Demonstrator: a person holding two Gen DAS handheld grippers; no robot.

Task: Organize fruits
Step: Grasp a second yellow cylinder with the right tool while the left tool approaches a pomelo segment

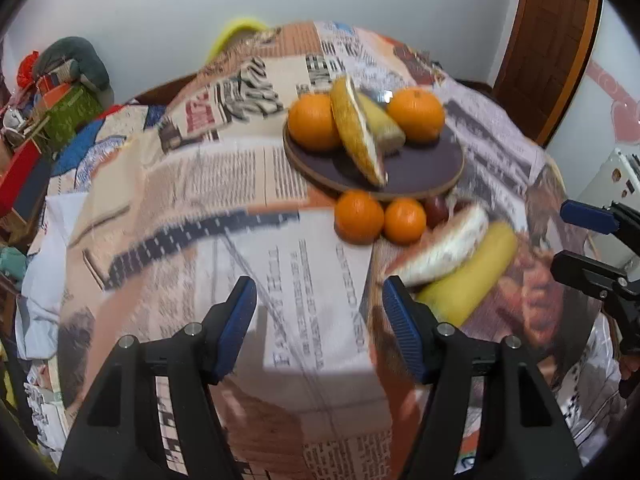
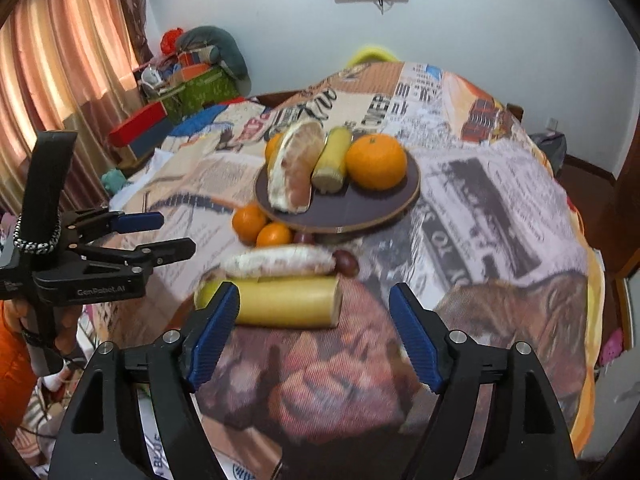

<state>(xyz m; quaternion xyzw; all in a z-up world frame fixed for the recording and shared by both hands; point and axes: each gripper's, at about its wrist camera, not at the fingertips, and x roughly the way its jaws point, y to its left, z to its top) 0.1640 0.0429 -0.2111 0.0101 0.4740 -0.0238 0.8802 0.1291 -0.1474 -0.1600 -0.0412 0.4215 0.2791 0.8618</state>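
Note:
A dark round plate (image 1: 420, 168) (image 2: 360, 204) holds two oranges (image 1: 314, 126) (image 2: 376, 160), a pomelo wedge (image 1: 358, 132) (image 2: 296, 168) and a banana piece (image 2: 332, 158). On the cloth in front of it lie two small oranges (image 1: 358, 216) (image 2: 250, 222), dark grapes (image 1: 438, 208) (image 2: 346, 262), a second pomelo wedge (image 1: 448, 248) (image 2: 280, 262) and a banana piece (image 1: 472, 276) (image 2: 288, 302). My left gripper (image 1: 320, 320) is open and empty, left of the loose fruit. My right gripper (image 2: 316, 320) is open and empty, just short of the banana piece.
The table wears a newspaper-print cloth (image 1: 240, 184). Boxes and clutter (image 2: 188, 84) stand at the far left, near a curtain (image 2: 52, 60). A wooden door (image 1: 548, 40) is at the right. My left gripper also shows at the left of the right wrist view (image 2: 172, 232).

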